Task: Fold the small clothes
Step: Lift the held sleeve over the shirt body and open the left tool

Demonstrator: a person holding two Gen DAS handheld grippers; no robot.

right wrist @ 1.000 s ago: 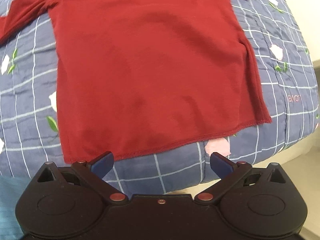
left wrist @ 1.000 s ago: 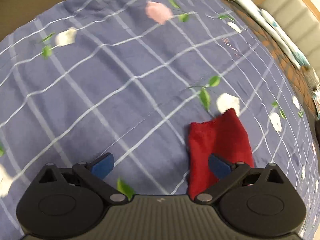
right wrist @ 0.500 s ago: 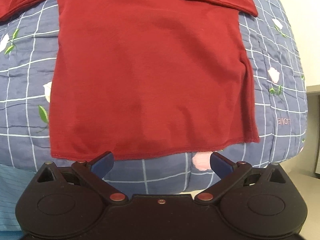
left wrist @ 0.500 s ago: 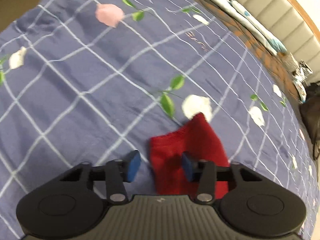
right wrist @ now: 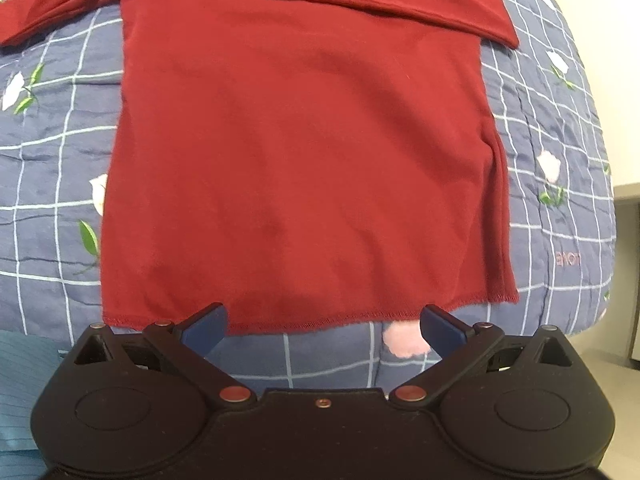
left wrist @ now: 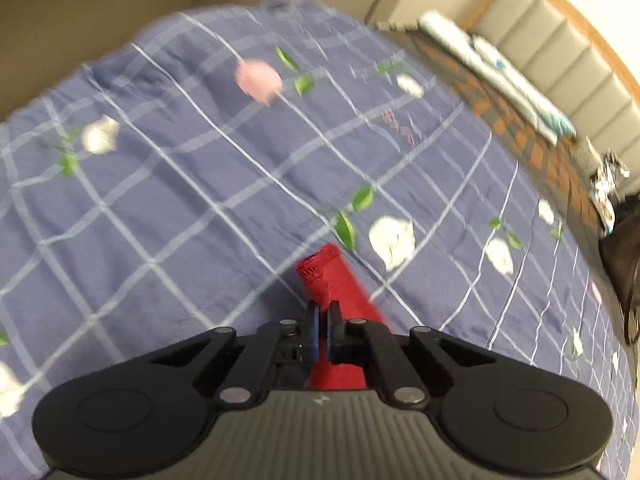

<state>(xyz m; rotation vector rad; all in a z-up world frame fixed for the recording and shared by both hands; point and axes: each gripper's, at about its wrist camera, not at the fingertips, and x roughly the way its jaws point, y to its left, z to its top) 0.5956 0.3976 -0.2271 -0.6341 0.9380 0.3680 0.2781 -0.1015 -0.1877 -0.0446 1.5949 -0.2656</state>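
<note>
A small dark red long-sleeved shirt (right wrist: 296, 152) lies flat on the bed, hem toward me. One sleeve (right wrist: 384, 4) is folded across the chest; the other sleeve (right wrist: 52, 12) stretches out to the left. In the left wrist view my left gripper (left wrist: 322, 320) is shut on the cuff end of that red sleeve (left wrist: 328, 276), which sticks out past the fingertips, lifted off the cover. My right gripper (right wrist: 322, 326) hangs open just below the hem, with nothing between its fingers.
The bed has a blue checked quilt (left wrist: 192, 184) with flower prints. A padded headboard (left wrist: 560, 80) and pillows (left wrist: 496, 80) lie at the far right. The bed edge and pale floor (right wrist: 624, 280) show at the right, light blue cloth (right wrist: 24, 384) at the lower left.
My left gripper went from open to shut on the red sleeve cuff and has begun lifting it. The right gripper stayed open and drifted slightly along the hem.
</note>
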